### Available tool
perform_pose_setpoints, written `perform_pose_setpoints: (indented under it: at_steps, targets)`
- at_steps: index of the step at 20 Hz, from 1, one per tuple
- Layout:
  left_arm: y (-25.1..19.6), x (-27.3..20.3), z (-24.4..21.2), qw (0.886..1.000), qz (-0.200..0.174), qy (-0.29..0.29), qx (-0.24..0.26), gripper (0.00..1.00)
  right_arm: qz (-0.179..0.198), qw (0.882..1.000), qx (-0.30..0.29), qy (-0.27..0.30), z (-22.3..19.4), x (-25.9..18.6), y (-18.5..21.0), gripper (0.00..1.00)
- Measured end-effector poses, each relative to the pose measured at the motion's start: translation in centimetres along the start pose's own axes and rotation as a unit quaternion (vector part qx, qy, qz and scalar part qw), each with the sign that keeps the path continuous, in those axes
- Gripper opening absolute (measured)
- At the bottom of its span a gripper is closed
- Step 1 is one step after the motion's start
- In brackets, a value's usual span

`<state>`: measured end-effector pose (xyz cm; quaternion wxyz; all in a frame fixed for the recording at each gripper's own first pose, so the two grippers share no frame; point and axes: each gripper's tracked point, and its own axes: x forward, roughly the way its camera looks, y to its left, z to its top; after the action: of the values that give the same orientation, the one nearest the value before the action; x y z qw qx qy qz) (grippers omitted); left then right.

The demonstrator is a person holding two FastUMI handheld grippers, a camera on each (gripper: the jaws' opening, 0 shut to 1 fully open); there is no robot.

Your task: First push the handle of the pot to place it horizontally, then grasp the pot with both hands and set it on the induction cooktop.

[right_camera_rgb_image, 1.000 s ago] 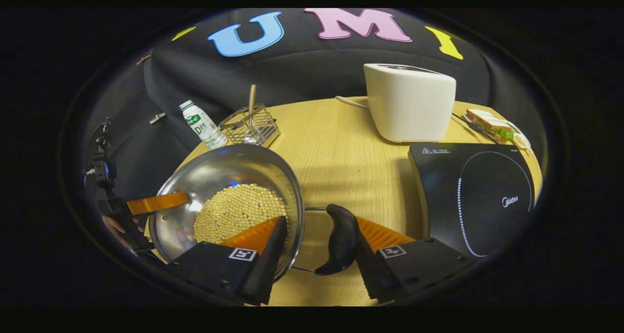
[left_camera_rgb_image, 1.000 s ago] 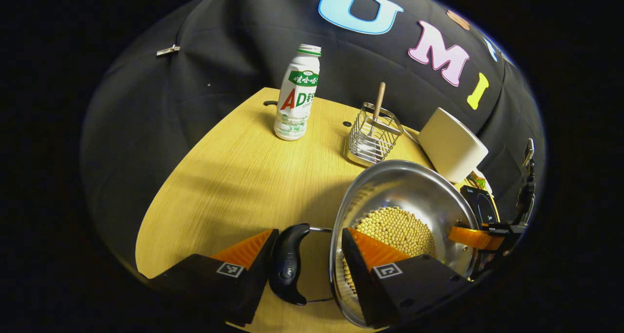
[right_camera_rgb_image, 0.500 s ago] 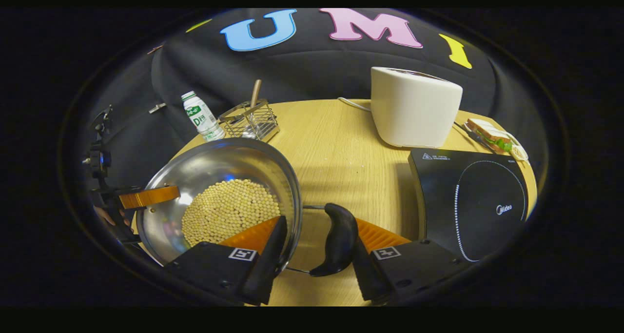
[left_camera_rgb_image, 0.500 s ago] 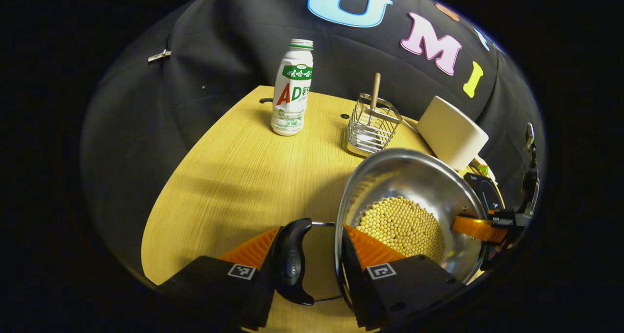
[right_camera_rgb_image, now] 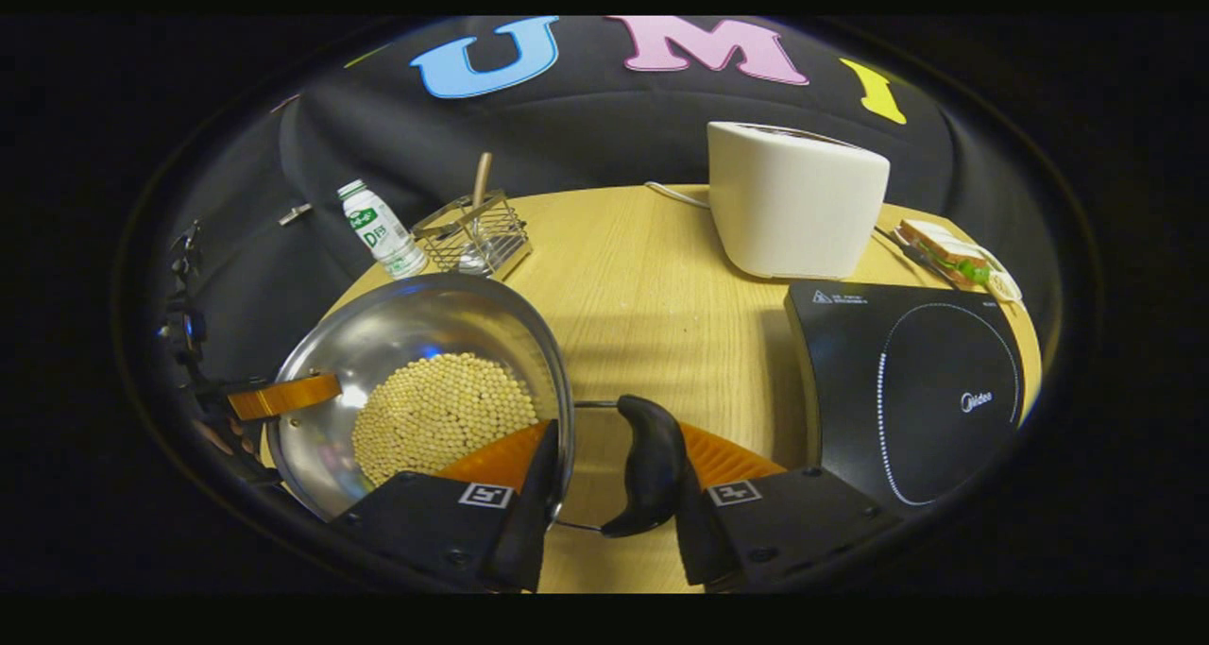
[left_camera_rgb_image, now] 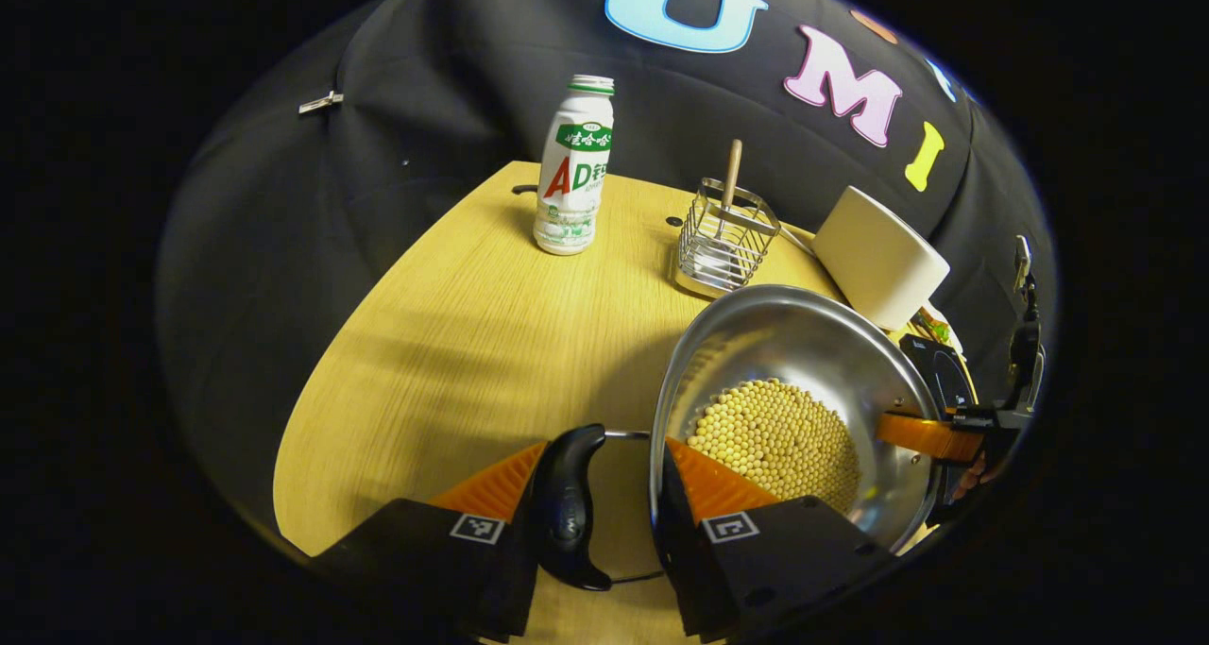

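- Holding the pot point(right_camera_rgb_image: 425, 381) by both side handles: my left tongs point(left_camera_rgb_image: 597, 494) straddle rim and black handle point(left_camera_rgb_image: 567, 508), my right tongs point(right_camera_rgb_image: 614, 470) likewise on the far handle point(right_camera_rgb_image: 650, 466). Firm clamping I cannot tell.
- The pot, full of beans point(right_camera_rgb_image: 444, 418), seems just above the tabletop point(right_camera_rgb_image: 652, 314), left of the induction cooktop point(right_camera_rgb_image: 916, 390).
- I judge the carry underway; next, travel right, level, then lower onto the ring.

Right gripper view: bare table strip point(right_camera_rgb_image: 652, 305) centre frame between pot point(right_camera_rgb_image: 416, 343) and cooktop point(right_camera_rgb_image: 907, 390), passable. Toaster point(right_camera_rgb_image: 793, 201) blocks upper right; wire rack point(right_camera_rgb_image: 472, 239), bottle point(right_camera_rgb_image: 378, 231) upper left.
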<state>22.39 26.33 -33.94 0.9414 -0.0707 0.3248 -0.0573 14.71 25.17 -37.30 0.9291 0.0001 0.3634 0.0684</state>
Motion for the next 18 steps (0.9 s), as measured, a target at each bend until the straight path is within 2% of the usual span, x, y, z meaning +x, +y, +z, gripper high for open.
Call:
perform_pose_setpoints:
  at_steps: [5,9,18]
  targets:
    - [-0.5,-1.6,0.8,1.0,0.006,-0.013,-0.004,0.61,0.011,1.0,-0.01,-0.02,1.6,-1.6,0.1,0.59]
    - [-2.7,-3.2,1.9,1.0,0.005,-0.017,-0.005,0.61,0.014,0.999,-0.006,-0.029,3.4,-3.6,-1.4,0.59]
    - [-13.1,-5.0,3.7,1.0,-0.013,-0.014,0.011,0.59,-0.003,0.999,0.018,-0.035,5.5,-9.4,-10.5,0.59]
